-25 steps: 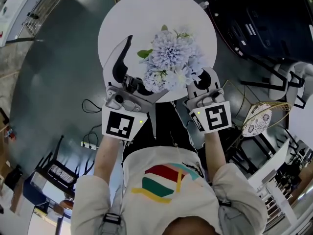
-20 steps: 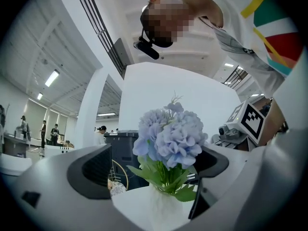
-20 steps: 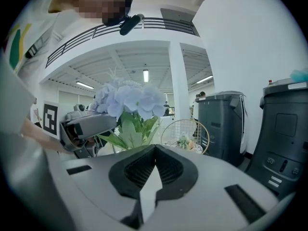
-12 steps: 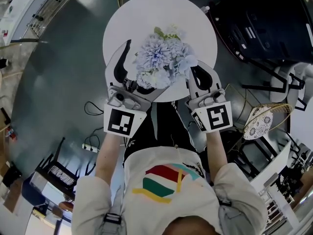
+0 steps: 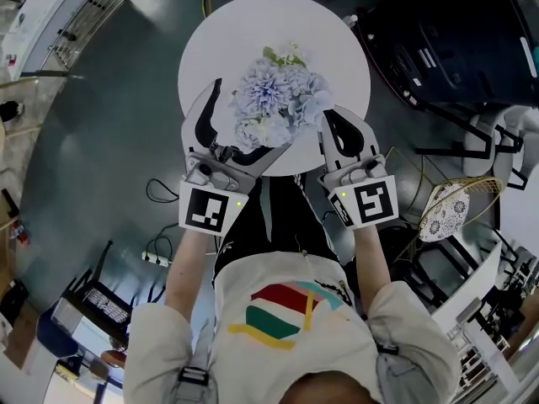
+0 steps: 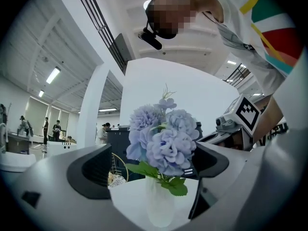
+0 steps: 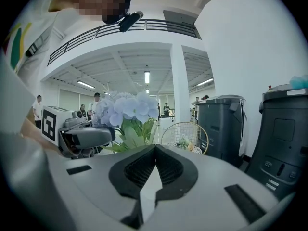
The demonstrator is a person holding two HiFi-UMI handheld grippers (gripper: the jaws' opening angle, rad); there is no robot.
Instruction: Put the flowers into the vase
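The flowers (image 5: pixel 278 99) stand in the pale vase (image 6: pixel 160 203) on the round table (image 5: pixel 227 40), between the wide-apart jaws of the left gripper (image 5: pixel 240 129). The right gripper (image 7: pixel 154 150) is closed on nothing. The blooms look light and soft, and the vase probably tips easily, so a low hold seems best.

The person wears a pale cream shirt (image 5: pixel 286 326) with red, teal and yellow bands across it and sleeves that end at the elbows. The left gripper (image 6: pixel 151 167) and right gripper (image 7: pixel 154 150) have light grey shells, black ribbed pads and black-and-white marker cubes.
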